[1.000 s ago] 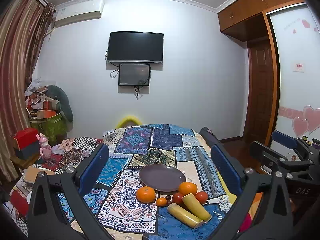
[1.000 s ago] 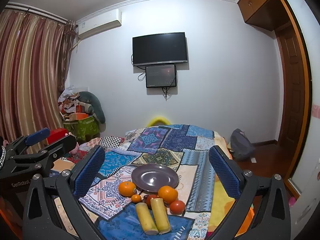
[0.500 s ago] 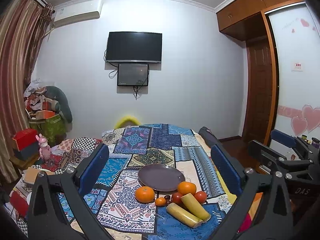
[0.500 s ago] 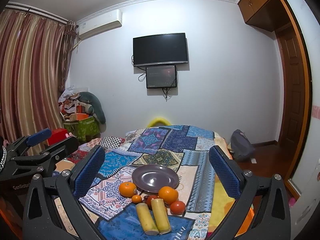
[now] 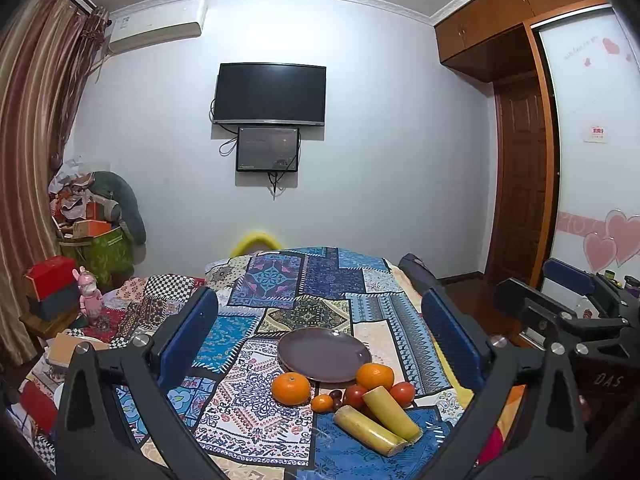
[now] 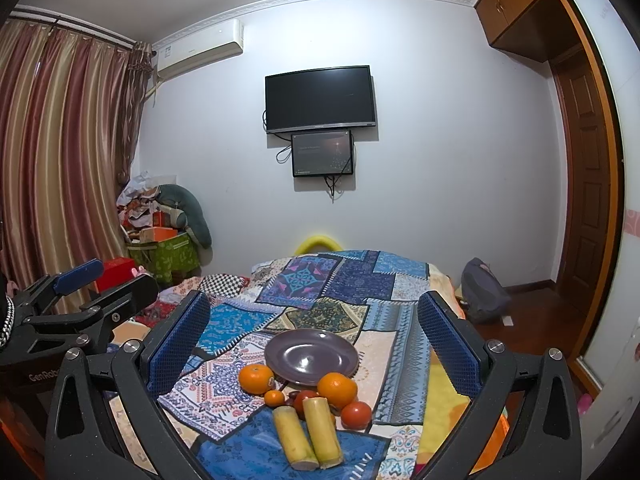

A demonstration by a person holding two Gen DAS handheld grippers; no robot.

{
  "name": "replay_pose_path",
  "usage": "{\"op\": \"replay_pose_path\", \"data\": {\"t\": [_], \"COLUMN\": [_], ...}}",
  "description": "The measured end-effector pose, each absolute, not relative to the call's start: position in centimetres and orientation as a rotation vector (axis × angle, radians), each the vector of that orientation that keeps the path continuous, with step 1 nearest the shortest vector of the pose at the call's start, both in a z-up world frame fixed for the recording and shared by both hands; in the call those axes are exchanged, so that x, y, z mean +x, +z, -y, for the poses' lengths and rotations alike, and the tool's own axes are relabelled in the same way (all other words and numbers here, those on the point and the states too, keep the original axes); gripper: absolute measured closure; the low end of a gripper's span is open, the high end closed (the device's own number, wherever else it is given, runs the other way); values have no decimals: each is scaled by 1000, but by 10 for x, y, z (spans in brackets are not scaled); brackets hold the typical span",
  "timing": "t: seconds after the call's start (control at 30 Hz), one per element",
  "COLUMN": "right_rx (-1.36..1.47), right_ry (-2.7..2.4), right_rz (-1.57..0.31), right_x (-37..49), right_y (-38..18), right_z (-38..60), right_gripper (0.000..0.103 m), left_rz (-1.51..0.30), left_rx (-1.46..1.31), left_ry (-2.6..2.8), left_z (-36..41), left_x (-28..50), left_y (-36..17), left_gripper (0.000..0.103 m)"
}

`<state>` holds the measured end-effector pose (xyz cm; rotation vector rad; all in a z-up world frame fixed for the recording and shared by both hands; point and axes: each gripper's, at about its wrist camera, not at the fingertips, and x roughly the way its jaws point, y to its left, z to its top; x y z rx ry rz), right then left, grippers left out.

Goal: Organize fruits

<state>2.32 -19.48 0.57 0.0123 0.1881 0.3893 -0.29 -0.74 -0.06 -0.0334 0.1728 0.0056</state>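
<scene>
Purple plate (image 6: 311, 356) ahead of both tongs bare; fruit pile (image 6: 316, 404) beside it untouched. Left tongs (image 5: 320, 344), right tongs (image 6: 314, 346) wide, holding nothing. Nothing sorted yet.

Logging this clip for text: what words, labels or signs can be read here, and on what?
"DAS": right gripper body, seen from the left wrist.
"GenRob", cut off at the frame edge: left gripper body, seen from the right wrist.
Red wall sticker: too small to read.
Script on the wardrobe door: blurred.
</scene>
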Motion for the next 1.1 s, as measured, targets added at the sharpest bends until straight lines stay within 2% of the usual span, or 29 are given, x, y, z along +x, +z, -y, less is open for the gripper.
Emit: {"op": "replay_pose_path", "data": {"t": [1.1], "right_rx": [-8], "right_ry": [393], "right_rz": [-187], "right_x": [25], "right_y": [0], "right_z": [192], "right_gripper": [0], "left_rz": [-168], "left_rx": [-31], "left_ry": [25], "left_z": [7], "left_x": [-1], "left_y": [-2], "left_gripper": [0]}}
